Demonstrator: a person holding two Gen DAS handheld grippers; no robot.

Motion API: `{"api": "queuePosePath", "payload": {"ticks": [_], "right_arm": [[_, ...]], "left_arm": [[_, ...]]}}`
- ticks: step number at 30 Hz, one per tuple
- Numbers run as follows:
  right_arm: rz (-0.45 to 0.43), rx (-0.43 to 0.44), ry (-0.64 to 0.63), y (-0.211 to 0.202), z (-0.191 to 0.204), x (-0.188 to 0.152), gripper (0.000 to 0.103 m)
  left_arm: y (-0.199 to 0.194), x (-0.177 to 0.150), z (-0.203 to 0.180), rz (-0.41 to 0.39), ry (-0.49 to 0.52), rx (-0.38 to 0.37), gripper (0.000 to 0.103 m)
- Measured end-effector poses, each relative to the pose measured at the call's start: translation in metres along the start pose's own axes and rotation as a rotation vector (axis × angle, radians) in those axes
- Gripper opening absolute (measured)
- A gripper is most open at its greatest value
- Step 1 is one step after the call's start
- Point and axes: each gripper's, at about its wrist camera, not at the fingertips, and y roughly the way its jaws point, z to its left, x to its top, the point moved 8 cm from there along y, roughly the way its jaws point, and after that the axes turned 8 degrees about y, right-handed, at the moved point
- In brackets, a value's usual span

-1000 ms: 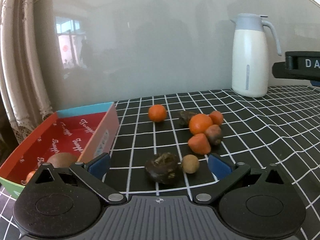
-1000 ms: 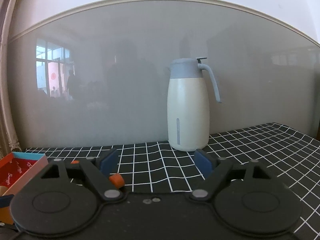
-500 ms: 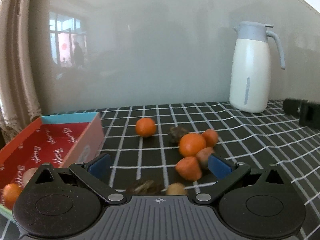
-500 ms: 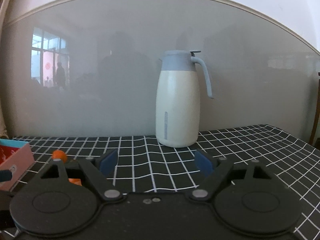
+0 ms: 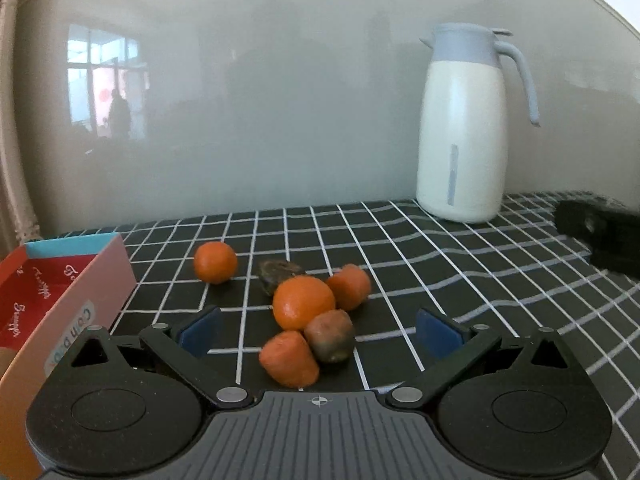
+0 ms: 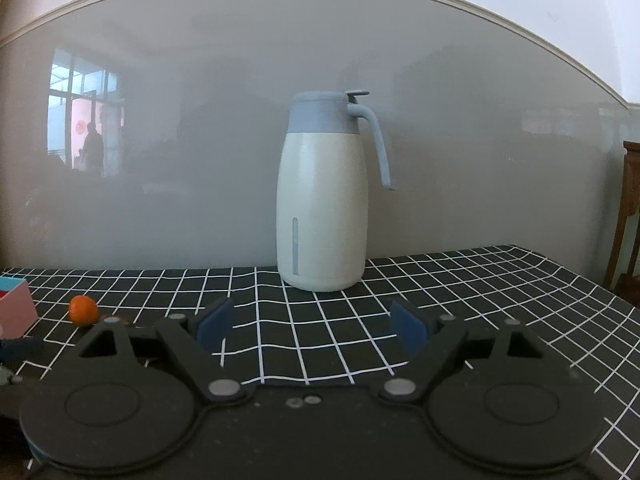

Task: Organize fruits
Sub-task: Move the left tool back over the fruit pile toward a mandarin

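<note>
A cluster of fruits lies on the black checked cloth: a big orange (image 5: 303, 307), two orange pieces (image 5: 289, 364) (image 5: 349, 287), a brown fruit (image 5: 330, 341) and a dark one (image 5: 278, 276). A lone tangerine (image 5: 215, 262) (image 6: 83, 311) sits further left. My left gripper (image 5: 320, 336) is open, and the cluster's near fruits lie between its blue pads untouched. At the left stands the red-lined box (image 5: 60, 300). My right gripper (image 6: 312, 326) faces the thermos; its jaws are opening with nothing between them.
A white thermos jug (image 5: 464, 128) (image 6: 324, 208) with a grey-blue lid stands at the back by the glossy grey wall. The right gripper's black body (image 5: 600, 236) shows at the left view's right edge. A wooden chair (image 6: 628, 216) stands past the table's right end.
My left gripper moved forward over the near dark fruit and the small brown one, which dropped out of view; the orange cluster now lies between its fingers. In the right view the thermos shifted left.
</note>
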Motion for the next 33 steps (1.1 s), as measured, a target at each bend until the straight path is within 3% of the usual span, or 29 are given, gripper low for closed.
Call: {"api": "queuePosePath", "payload": {"ticks": [6,8,11,23,24,28,33], "right_arm": [[0.010,-0.006,0.000,0.008,-0.004,-0.002,0.088],[0.019,-0.010,0.011,0.014,-0.004,-0.003,0.088],[0.051,-0.027,0.014,0.031,-0.004,-0.006,0.088],[0.176,-0.035,-0.023,0.088,0.021,-0.029,0.088],[0.176,-0.034,-0.027,0.089,0.023,-0.030,0.088],[0.181,-0.030,-0.029,0.094,0.027,-0.032,0.088],[0.165,-0.028,-0.023,0.087,0.027,-0.027,0.089]], "left_arm": [[0.023,0.001,0.013,0.039,-0.065,0.022,0.099],[0.032,-0.001,0.013,0.066,-0.079,0.012,0.085],[0.043,-0.004,0.011,0.098,-0.094,-0.007,0.077],[0.059,0.002,-0.001,0.131,-0.062,-0.028,0.076],[0.061,0.002,-0.001,0.135,-0.065,-0.034,0.073],[0.063,0.001,0.001,0.132,-0.089,-0.055,0.043],[0.054,0.003,0.005,0.088,-0.097,-0.044,0.043]]}}
